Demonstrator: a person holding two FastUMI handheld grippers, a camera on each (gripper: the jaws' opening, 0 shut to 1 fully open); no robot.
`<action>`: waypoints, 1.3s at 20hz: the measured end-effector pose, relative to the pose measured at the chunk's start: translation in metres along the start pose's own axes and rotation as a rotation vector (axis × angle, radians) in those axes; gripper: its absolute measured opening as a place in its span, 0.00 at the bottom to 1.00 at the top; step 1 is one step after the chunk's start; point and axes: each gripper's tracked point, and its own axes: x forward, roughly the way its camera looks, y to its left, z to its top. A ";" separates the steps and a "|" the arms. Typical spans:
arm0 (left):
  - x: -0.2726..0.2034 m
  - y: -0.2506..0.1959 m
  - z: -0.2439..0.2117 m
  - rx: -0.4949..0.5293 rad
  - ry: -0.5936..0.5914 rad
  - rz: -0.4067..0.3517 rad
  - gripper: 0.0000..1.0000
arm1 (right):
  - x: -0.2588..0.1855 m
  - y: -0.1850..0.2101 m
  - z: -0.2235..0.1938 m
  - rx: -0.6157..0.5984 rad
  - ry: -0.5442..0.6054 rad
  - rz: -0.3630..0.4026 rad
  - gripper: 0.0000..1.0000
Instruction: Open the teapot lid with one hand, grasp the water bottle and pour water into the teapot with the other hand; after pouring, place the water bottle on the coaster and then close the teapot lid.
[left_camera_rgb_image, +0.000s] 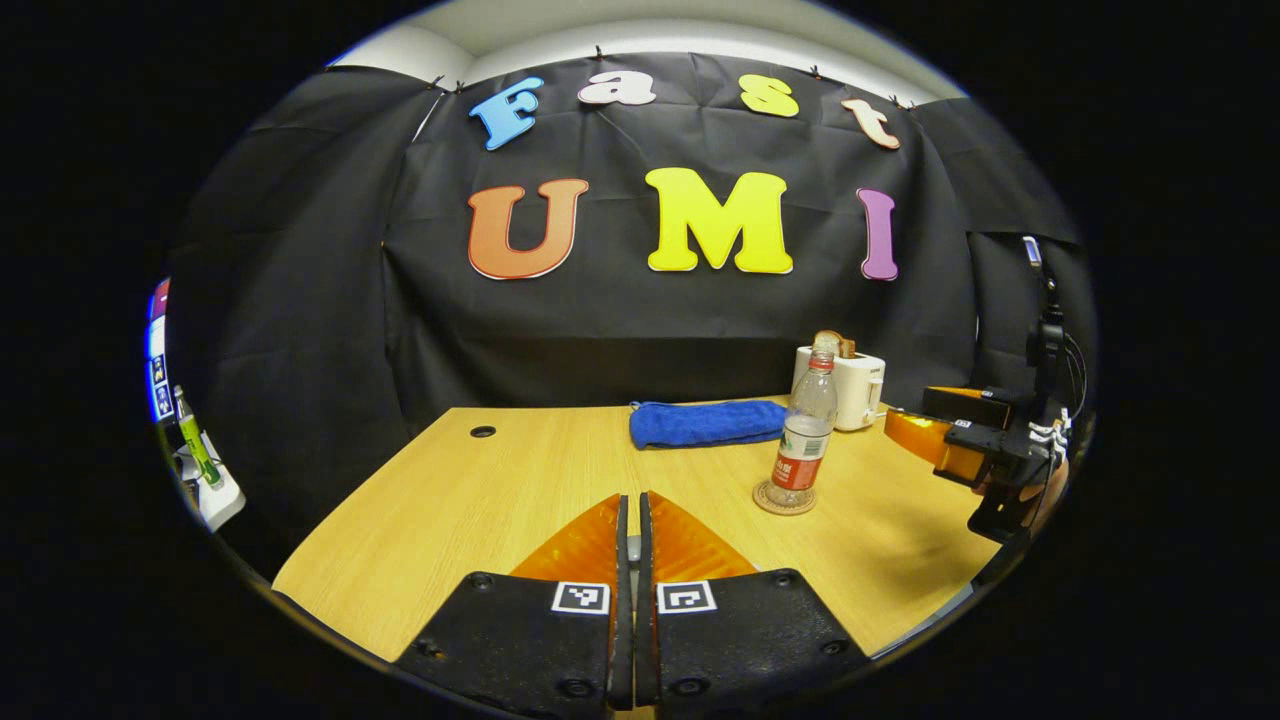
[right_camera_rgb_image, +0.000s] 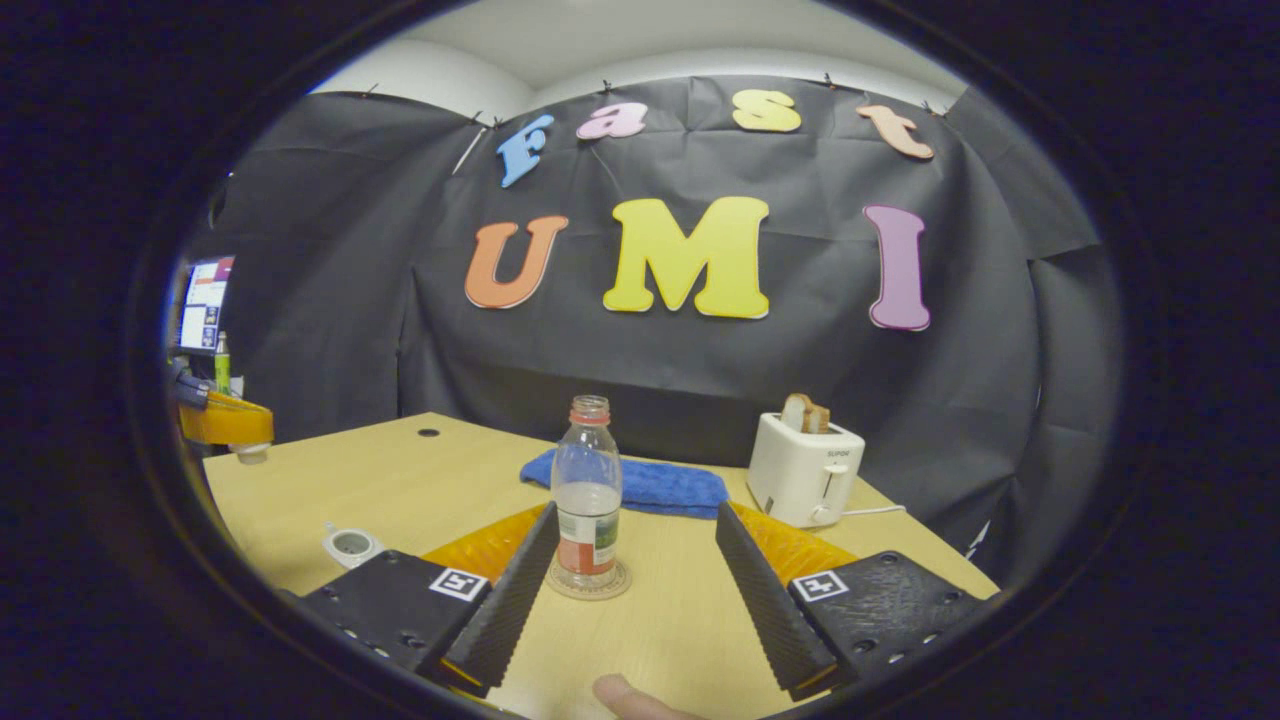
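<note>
Pale wood table (right_camera_rgb_image: 680, 620) lies under both tools: the left gripper (left_camera_rgb_image: 632, 530) has its fingers pressed together on nothing, the right gripper (right_camera_rgb_image: 632, 560) is spread wide and empty. Just beyond stands the water bottle (right_camera_rgb_image: 587, 490) on its coaster (right_camera_rgb_image: 590, 585) (cap off, partly filled). No teapot is visible to me. Farther back: blue cloth (right_camera_rgb_image: 660, 485), toaster (right_camera_rgb_image: 803, 470). To grasp well, centre the bottle between the fingers and close below the shoulder, upright

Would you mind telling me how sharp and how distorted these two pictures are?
Left gripper view: fisheye bends the light wooden table's edges; the clear plastic water bottle is sharp. Right gripper view: the same bottle and the white toaster are crisp; a fingertip at the bottom is blurred.
</note>
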 end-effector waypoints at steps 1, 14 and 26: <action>0.004 -0.005 -0.002 -0.009 -0.001 -0.001 0.04 | -0.006 -0.003 -0.002 0.000 0.001 -0.006 0.94; 0.052 -0.041 -0.052 -0.020 0.043 -0.079 0.06 | -0.069 -0.050 -0.035 0.132 -0.007 -0.052 0.95; 0.071 -0.043 -0.072 -0.071 0.071 -0.070 0.07 | -0.075 -0.077 -0.060 0.198 0.018 -0.086 0.96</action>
